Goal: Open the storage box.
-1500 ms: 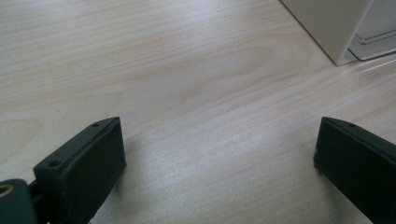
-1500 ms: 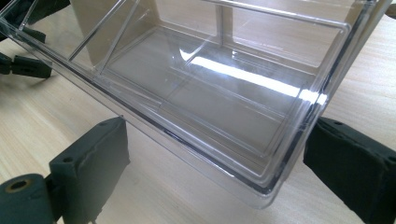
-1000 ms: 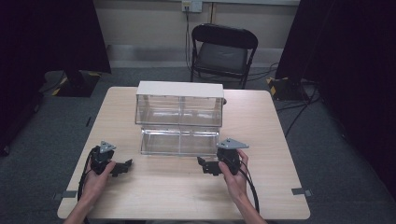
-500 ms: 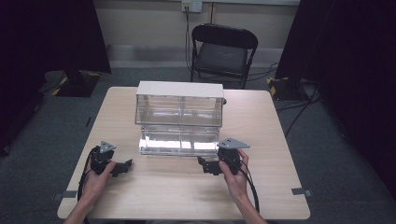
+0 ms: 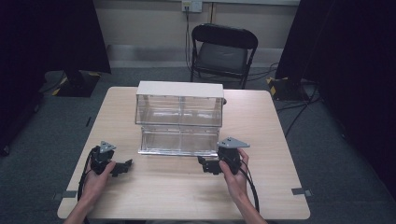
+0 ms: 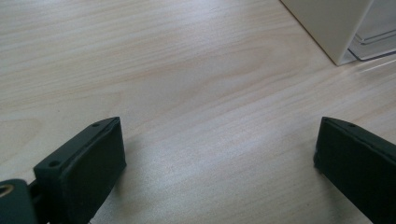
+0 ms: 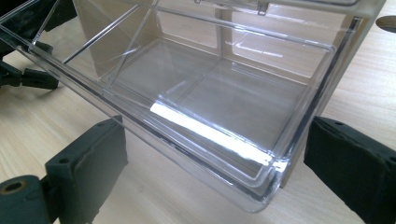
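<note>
A clear plastic cabinet (image 5: 180, 105) with a white top stands in the middle of the wooden table (image 5: 261, 121). Its lower drawer (image 5: 180, 141) is pulled out toward me, and in the right gripper view the drawer (image 7: 210, 102) looks empty. My right gripper (image 5: 204, 164) is open just before the drawer's front right corner; in its own view the right gripper (image 7: 215, 158) has one jaw on each side of that corner, with nothing held. My left gripper (image 5: 125, 166) rests open on bare wood left of the drawer. In its own view the left gripper (image 6: 219, 154) faces the cabinet's white corner (image 6: 327, 28).
A black folding chair (image 5: 222, 51) stands behind the table's far edge. Dark curtains hang on both sides, and cables lie on the floor at the right. Bare tabletop runs along the front edge between my hands.
</note>
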Demonstrator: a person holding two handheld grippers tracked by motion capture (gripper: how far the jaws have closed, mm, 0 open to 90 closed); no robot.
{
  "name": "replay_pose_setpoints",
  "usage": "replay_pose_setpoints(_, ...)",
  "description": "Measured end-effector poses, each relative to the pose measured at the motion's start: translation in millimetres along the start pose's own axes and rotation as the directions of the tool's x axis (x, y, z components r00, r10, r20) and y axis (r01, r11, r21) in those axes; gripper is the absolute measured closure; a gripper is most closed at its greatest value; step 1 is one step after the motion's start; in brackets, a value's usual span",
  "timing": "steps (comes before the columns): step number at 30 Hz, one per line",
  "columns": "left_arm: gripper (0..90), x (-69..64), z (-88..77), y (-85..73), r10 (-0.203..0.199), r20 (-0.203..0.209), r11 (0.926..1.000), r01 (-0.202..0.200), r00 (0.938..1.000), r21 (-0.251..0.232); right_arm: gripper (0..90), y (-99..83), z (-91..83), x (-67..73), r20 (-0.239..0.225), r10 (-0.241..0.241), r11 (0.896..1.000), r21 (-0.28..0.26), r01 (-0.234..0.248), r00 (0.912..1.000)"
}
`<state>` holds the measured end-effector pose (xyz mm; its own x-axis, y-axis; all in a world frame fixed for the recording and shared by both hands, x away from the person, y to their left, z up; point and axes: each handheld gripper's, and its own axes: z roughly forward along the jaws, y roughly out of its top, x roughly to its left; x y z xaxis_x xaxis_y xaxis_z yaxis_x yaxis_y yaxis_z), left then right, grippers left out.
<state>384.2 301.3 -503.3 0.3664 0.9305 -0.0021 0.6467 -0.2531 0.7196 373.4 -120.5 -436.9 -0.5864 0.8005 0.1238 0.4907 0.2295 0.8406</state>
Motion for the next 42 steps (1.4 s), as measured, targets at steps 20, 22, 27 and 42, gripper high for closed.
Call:
replay_pose_setpoints(20,1.5,0.0,0.0,0.0,0.0,0.0,1.0,0.0,1.0,0.0,5.5,4.5,-3.1,1.5,0.005,-0.01,1.0,-0.013,0.01,0.9999)
replay_pose_setpoints(22,1.6,0.0,0.0,0.0,0.0,0.0,1.0,0.0,1.0,0.0,5.5,4.7,-3.3,1.5,0.005,-0.009,1.0,-0.016,0.009,1.0)
replay_pose_setpoints(27,1.5,0.0,0.0,0.0,0.0,0.0,1.0,0.0,1.0,0.0,5.6,6.2,-5.2,2.0,0.002,-0.007,1.0,-0.024,0.007,1.0)
replay_pose_setpoints(42,1.6,0.0,0.0,0.0,0.0,0.0,1.0,0.0,1.0,0.0,5.7,10.1,-7.8,2.1,-0.006,-0.009,0.999,-0.04,0.008,0.9999)
